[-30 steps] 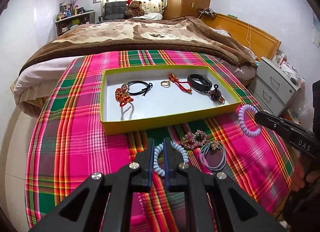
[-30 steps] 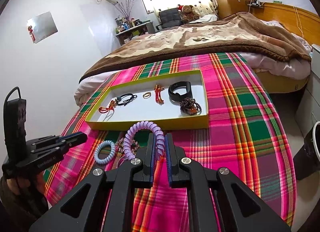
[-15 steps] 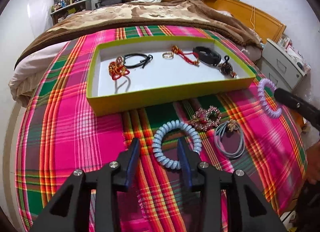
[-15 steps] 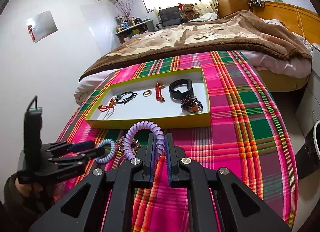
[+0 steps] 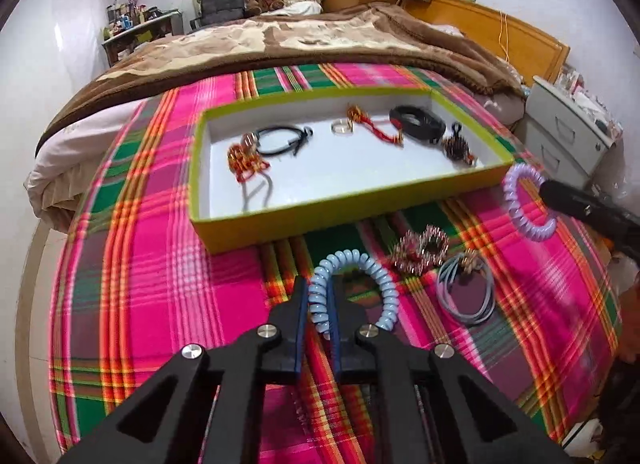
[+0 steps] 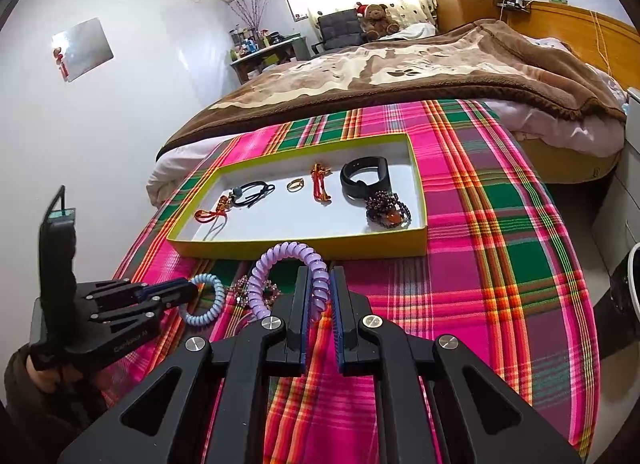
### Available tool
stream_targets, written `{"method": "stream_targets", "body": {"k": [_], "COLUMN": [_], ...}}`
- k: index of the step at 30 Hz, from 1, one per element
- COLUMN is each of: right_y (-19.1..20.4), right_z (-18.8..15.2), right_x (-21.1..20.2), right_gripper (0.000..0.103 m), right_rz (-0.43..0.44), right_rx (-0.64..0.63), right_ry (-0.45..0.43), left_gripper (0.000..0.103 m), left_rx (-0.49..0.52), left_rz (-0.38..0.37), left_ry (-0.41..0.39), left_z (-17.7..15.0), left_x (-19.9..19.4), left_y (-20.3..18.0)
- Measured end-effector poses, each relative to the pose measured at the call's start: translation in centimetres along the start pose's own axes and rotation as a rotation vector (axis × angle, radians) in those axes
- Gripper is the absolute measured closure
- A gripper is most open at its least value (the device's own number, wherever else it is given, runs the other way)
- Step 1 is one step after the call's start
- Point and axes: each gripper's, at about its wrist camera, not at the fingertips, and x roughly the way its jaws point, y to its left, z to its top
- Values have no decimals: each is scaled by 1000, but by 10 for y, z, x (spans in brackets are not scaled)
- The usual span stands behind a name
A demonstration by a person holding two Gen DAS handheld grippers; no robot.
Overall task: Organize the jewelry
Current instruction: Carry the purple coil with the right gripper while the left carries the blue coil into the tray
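The left gripper (image 5: 319, 306) is clamping one side of the pale blue coil hair tie (image 5: 352, 288), whose free loop is hanging out ahead of the fingers just above the plaid cloth (image 5: 160, 264), short of the yellow-green tray (image 5: 276, 220). The right gripper (image 6: 319, 296) is pinching the lilac coil hair tie (image 6: 280, 264) in the same way, near the tray's front wall. Both ties are looking light, springy and soft, so they are likely bending and bouncing rather than slipping; a pinch across a single strand of coil, as here, seems the sound place to hold them. Lying loose on the cloth are a sparkly beaded bracelet (image 5: 420, 250) and a bundle of grey elastic bands (image 5: 466, 296); the bracelet is probably floppy and heavier, though motion blur is making its build hard to judge. The bands, thin and flat, are best being nipped at their small gold charm
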Motion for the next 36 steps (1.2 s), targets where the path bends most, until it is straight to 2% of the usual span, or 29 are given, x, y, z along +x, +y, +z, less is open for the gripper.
{"method": "stream_targets", "body": {"k": [6,15,27,32,36], "right_y": [3,15,22,23,23], "right_z": [10,31,56,63,64], "right_x": [3,21,75,95,108], "right_gripper": [94,94,94,94,94], "right_rz": [2,-6,-33,-55,-65], "right_rx": [-3,-18,-27,-39,-49], "right_ry": [-9,-8,47,74,95], "left_gripper": [93,93,93,93,93], "left_rx": [-37,-102,-147,-151,-147], "left_rz": [-26,-39,-86,-86,-58], "left_ry": [-64,-99,-88,-66,-54], "left_z": [18,54,94,103,108], "left_x": [-18,-12,23,43,55], "left_y": [13,38,53,54,56]}}
